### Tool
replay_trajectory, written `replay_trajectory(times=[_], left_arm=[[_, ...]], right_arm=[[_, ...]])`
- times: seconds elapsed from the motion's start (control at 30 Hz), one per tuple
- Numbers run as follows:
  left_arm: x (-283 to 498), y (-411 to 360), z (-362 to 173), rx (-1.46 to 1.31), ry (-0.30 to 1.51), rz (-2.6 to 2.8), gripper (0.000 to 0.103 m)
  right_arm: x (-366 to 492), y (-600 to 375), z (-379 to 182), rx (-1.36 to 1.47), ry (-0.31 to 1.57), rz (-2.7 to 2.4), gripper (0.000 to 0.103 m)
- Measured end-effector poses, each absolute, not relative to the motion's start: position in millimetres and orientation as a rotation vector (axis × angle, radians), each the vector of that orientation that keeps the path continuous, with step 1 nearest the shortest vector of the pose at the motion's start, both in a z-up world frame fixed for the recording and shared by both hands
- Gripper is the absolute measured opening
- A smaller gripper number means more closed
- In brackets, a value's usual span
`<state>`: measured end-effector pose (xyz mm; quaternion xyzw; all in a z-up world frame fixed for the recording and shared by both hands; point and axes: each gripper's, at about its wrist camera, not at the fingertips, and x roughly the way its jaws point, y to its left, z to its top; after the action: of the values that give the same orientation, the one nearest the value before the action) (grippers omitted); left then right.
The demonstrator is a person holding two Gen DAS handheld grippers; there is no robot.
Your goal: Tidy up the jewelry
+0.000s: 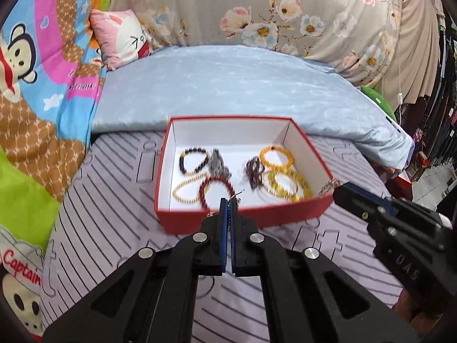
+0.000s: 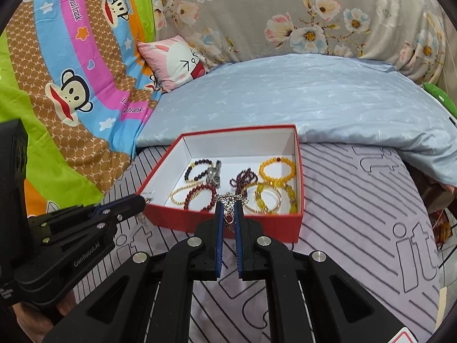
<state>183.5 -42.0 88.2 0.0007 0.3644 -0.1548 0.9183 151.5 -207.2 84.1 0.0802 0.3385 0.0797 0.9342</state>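
Several bracelets (image 2: 274, 165) are already laid in the red box (image 2: 257, 225), while an earring (image 1: 238, 198) is pinched by the left gripper (image 1: 229, 203) and a silver chain (image 2: 228, 200) by the right gripper (image 2: 228, 208), both just before its near wall, not yet placed.

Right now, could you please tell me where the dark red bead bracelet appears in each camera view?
Left wrist view: the dark red bracelet lies at the red box's near wall, left of centre.
Right wrist view: the bracelet lies near the front wall, centre-left.
Shared landmark: the thin gold bracelet beside it.
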Motion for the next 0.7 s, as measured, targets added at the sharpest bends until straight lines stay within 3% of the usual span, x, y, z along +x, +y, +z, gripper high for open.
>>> replay_trajectory(times=[0.3,0.7], left_arm=[[231,-58,112,0.023,0.694,-0.299,0.001],[287,-64,94,0.036,0.726,-0.254,0.001]], right_arm=[[191,-208,105,0.132,0.647,0.155,0.007],[246,-213,101,0.124,0.66,0.135,0.007]])
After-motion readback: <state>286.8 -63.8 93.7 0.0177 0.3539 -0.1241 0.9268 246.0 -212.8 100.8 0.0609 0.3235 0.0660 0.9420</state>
